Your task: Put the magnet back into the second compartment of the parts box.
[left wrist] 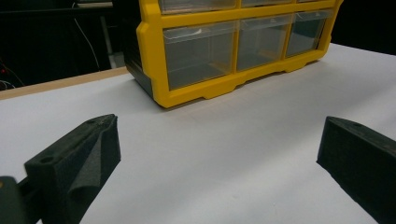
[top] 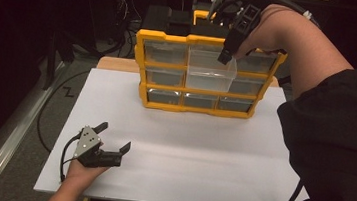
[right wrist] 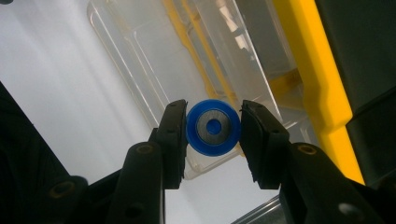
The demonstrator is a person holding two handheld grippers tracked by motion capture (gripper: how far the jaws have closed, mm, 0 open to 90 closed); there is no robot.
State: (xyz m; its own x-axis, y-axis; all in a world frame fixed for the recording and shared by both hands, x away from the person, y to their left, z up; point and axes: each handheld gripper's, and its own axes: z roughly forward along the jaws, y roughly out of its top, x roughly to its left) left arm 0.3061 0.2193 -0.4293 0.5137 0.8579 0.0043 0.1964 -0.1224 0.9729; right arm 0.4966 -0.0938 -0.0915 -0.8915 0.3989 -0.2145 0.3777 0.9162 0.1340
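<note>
Right gripper view puts the step plainly before you: your right claw (right wrist: 213,129) holds a small blue disc (right wrist: 213,127) with a grey centre, pinched edge-on between the two black pads, and beneath it lies the open mouth of a clear drawer (right wrist: 154,88) pulled out of the yellow organiser (right wrist: 322,93). In the high view that right claw (top: 227,59) sits at the upper right corner of the same drawer (top: 212,70), the middle one of the top row, which juts forward from the organiser (top: 200,90) at the far side of the white worktop (top: 186,151). You appear to be at the drop-off, with the disc carried over the drawer and not yet let go. Whether it hangs well inside the rim or close to the drawer's edge is hard to judge from here, so the next move likely calls for a small shift toward the drawer's middle, then a gentle opening of the claw so the disc falls flat instead of glancing off the wall. Your left claw (top: 112,139) rests low on the near left of the worktop, spread wide with nothing in it, well apart from the organiser; it could steady the frame if the drawer needs pushing shut afterwards.
</note>
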